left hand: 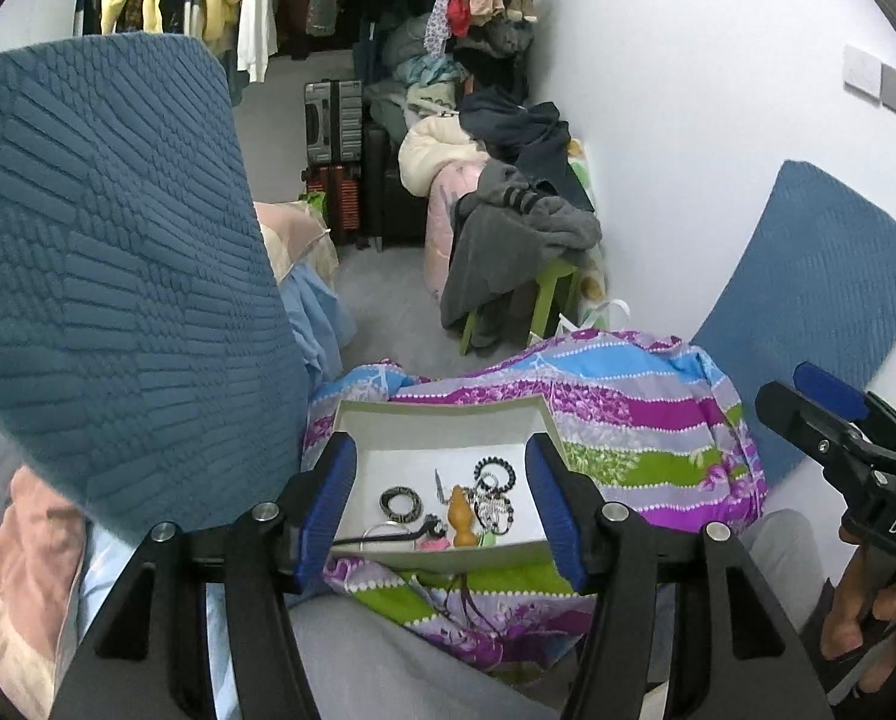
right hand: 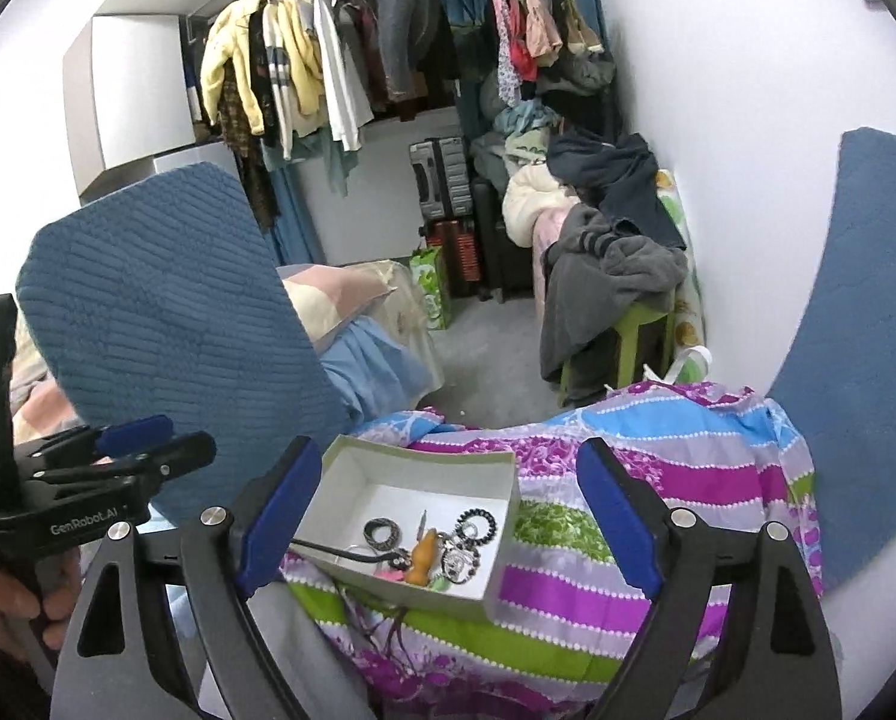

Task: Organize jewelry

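A shallow white box [left hand: 435, 420] sits on a striped purple, green and blue cloth [left hand: 640, 420]. It holds several pieces of jewelry: a dark ring bracelet [left hand: 401, 504], a black beaded bracelet [left hand: 494, 471], an orange gourd pendant [left hand: 461, 513] and a tangle of chains [left hand: 493, 507]. A dark cord [left hand: 466, 600] hangs over the box's near edge. My left gripper [left hand: 441, 504] is open, its blue pads either side of the box. My right gripper [right hand: 441, 510] is open above the box [right hand: 351, 468] and cloth [right hand: 658, 480]; the gourd pendant [right hand: 423, 555] shows there too.
Two blue textured cushions [left hand: 105, 276] [left hand: 808, 300] flank the cloth. Behind are a green stool [left hand: 547, 294] heaped with grey clothes, suitcases [left hand: 333, 138], a hanging clothes rail [right hand: 291, 60] and white walls. Each gripper shows in the other's view [left hand: 850, 444] [right hand: 117, 462].
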Motion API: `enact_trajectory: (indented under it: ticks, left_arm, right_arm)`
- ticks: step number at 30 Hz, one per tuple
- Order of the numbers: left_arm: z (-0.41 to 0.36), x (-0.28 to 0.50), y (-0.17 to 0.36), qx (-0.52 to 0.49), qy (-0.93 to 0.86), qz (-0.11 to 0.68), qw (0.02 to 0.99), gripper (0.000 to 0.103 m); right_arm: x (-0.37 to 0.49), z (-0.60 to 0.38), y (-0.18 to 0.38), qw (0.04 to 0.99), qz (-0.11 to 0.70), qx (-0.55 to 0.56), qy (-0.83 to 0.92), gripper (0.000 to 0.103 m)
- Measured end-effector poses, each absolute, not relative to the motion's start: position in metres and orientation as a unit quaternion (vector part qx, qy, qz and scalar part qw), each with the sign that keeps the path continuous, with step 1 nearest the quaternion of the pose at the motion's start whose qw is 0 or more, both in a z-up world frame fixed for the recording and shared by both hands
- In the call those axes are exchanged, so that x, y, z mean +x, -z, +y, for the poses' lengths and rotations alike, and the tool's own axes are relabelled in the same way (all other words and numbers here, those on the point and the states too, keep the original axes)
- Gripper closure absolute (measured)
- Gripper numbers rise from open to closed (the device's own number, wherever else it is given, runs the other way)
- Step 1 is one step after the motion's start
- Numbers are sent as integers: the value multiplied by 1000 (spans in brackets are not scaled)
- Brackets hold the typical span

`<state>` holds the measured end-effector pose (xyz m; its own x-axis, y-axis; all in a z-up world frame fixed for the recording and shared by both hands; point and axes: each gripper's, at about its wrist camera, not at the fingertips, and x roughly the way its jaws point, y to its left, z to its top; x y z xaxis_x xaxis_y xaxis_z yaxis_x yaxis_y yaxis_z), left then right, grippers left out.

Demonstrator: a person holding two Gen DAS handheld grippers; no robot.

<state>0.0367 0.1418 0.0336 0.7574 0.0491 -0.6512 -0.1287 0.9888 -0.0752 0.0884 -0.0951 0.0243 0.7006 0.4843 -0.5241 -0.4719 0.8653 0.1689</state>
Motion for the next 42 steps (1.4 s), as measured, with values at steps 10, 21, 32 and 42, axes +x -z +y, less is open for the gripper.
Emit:
enact_trajectory:
  ticks: [10, 21, 32, 42]
  left_arm:
    - [136, 9, -21, -79, -47, 354, 931, 44]
    - [135, -1, -5, -88, -47, 349, 932, 21]
    - [136, -2, 6, -90, -60, 367, 924, 21]
    - [132, -3, 7, -89, -61, 377, 920, 21]
  right_arm:
    - [69, -110, 1, 920, 309, 6, -241, 16]
    - [64, -114, 25, 919, 329, 1, -217, 0]
    - [61, -119, 39, 919, 339, -4, -200, 0]
    - [61, -119, 42, 919, 340, -8, -198, 0]
